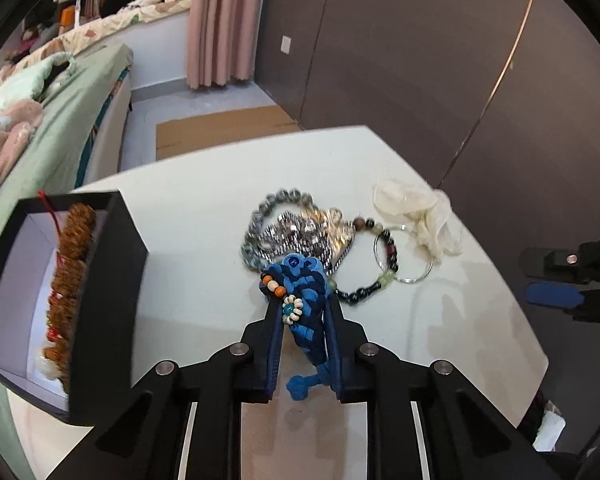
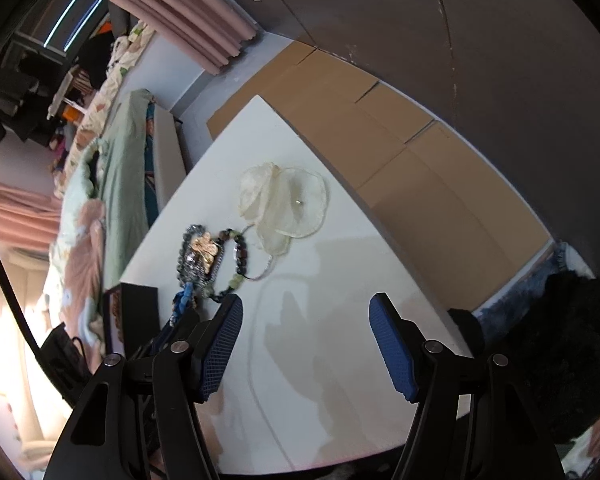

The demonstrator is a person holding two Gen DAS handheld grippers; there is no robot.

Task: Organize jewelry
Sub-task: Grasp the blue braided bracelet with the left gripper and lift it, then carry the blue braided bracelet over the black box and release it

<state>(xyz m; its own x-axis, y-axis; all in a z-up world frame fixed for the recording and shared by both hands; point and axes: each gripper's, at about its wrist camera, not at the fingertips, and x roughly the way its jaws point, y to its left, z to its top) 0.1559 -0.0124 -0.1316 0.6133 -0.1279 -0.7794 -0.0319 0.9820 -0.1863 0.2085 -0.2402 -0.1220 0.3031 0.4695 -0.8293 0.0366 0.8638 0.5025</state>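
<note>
- Overall, the work surface is a white table (image 1: 204,216) with a rounded corner, standing in a bedroom beside a bed under a pale green cover (image 1: 72,120).
- Pink curtains (image 1: 220,20) hang at the far wall; flat brown cardboard (image 2: 400,148) lies on the floor along a dark grey wall panel (image 1: 400,40).
- At the table's left edge sits a black open box with a white lining (image 1: 112,280); a string of rough brown beads with red cord (image 1: 72,272) lies inside it.
- Near the table's middle lies a heap of jewelry: a grey glass-bead bracelet (image 1: 260,208), a silver sequinned piece (image 1: 296,232), a dark bead bracelet with green stones (image 1: 380,276) and a thin silver ring hoop (image 1: 416,276).
- A sheer cream fabric flower (image 2: 288,200) lies just beyond the heap, touching the hoop.
- Left gripper (image 1: 302,308) points steeply down at the near side of the heap.
- Its jaws are drawn in on a blue braided cord bracelet with orange and white beads (image 1: 304,300); both pads press the braid, whose knotted end hangs between the fingers.
- The braid's far end rests against the sequinned piece.
- Right gripper (image 2: 306,320) is tilted down over bare table, to the right of the heap.
- Its blue-padded fingers (image 2: 392,352) stand wide apart with nothing between them.
</note>
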